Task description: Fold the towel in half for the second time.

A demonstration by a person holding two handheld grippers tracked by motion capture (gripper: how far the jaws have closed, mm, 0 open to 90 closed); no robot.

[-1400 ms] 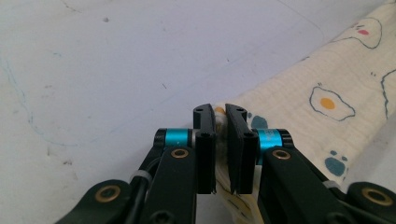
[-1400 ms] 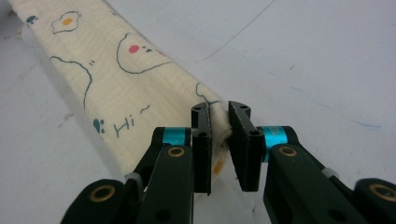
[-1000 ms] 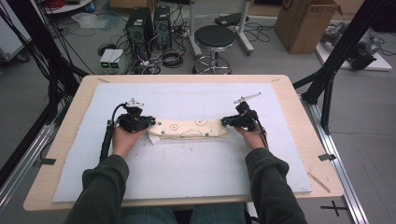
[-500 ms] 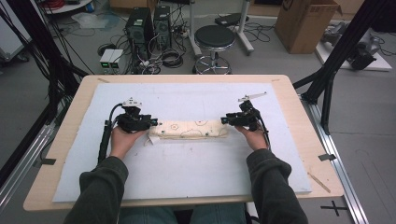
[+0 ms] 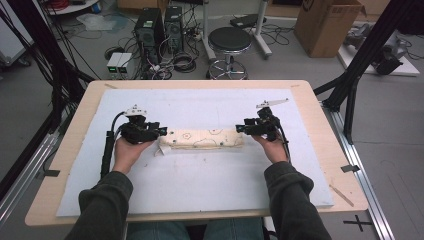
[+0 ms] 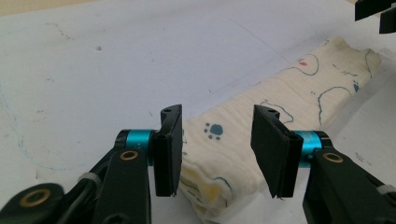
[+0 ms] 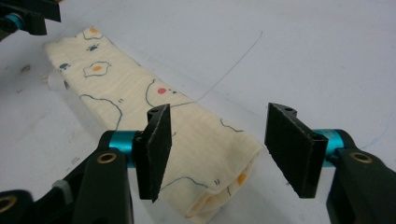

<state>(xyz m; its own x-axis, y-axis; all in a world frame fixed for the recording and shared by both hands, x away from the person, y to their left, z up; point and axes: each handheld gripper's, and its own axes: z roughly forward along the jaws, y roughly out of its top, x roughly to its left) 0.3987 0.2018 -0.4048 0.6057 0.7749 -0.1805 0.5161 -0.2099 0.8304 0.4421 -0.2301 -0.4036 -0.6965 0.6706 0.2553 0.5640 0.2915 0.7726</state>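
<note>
A cream cloth (image 5: 202,139) printed with paw and egg shapes lies folded into a long narrow strip on the white sheet (image 5: 200,175), running left to right. My left gripper (image 5: 161,132) is at the strip's left end, open, its jaws standing either side of the cloth's end (image 6: 219,158) without closing on it. My right gripper (image 5: 240,128) is at the right end, also open, with the cloth's folded end (image 7: 210,154) lying between and below its jaws. Each gripper is held in a hand, and the forearms come in from the near edge.
The white sheet covers most of a wooden table (image 5: 310,95). Beyond the far edge stand a black stool (image 5: 230,40), computer towers (image 5: 157,25) with cables, and a cardboard box (image 5: 327,22). Black frame legs (image 5: 360,65) rise at the right.
Both grippers have let go of the cloth's ends and drawn slightly outward; the folded strip stays where it lay.
</note>
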